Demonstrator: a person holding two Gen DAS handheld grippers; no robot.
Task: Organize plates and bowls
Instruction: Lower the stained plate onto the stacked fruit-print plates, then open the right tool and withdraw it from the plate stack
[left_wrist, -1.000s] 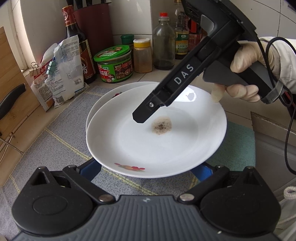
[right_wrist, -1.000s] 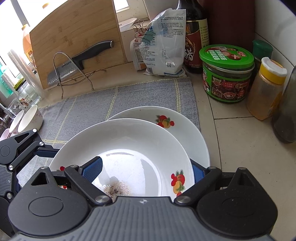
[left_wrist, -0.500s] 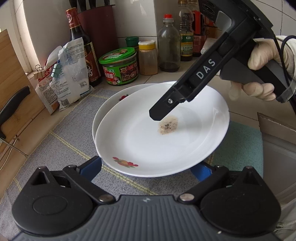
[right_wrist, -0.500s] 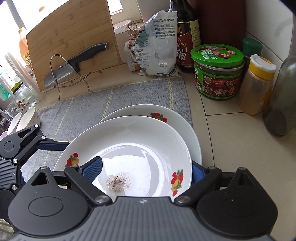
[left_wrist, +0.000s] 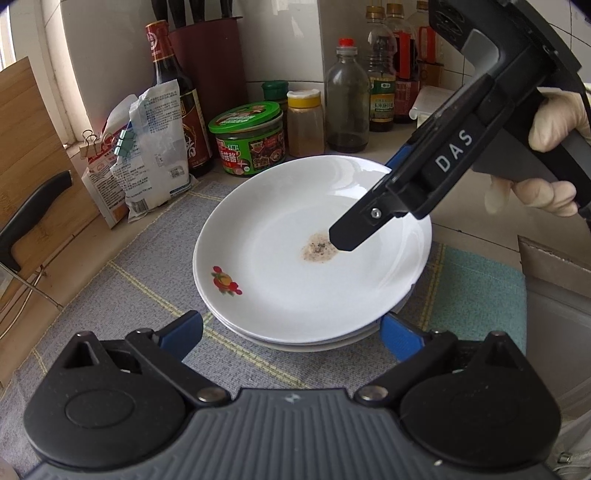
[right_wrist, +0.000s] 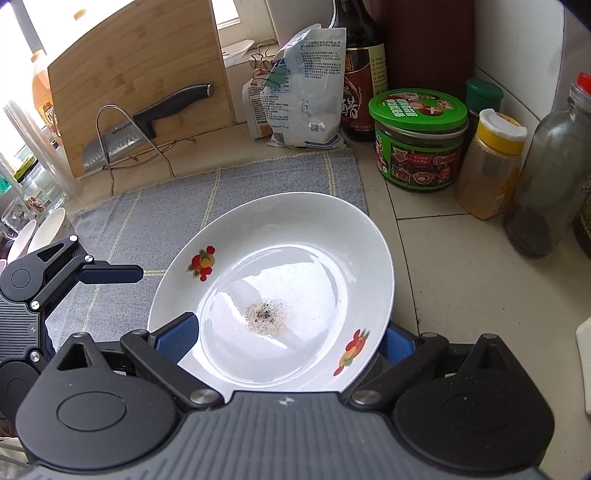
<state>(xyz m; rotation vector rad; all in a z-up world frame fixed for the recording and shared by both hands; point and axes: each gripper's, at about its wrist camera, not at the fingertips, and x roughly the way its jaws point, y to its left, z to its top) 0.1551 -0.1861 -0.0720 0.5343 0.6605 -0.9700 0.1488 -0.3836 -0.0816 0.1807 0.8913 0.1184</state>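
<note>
Right tool (left_wrist: 369, 206), marked "DAS", has just spread over the top plate (left_wrist: 295, 280); "SUPOR" knife (right_wrist: 147, 122) beside.

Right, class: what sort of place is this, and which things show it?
Most likely a home kitchen counter: sauce bottles by a tiled wall, a knife against a wooden cutting board, and stacked white plates on a cloth mat.

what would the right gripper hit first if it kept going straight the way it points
Most likely the top plate, around its speckled residue; the open right gripper angles down over it. Depth is hard to judge.
</note>
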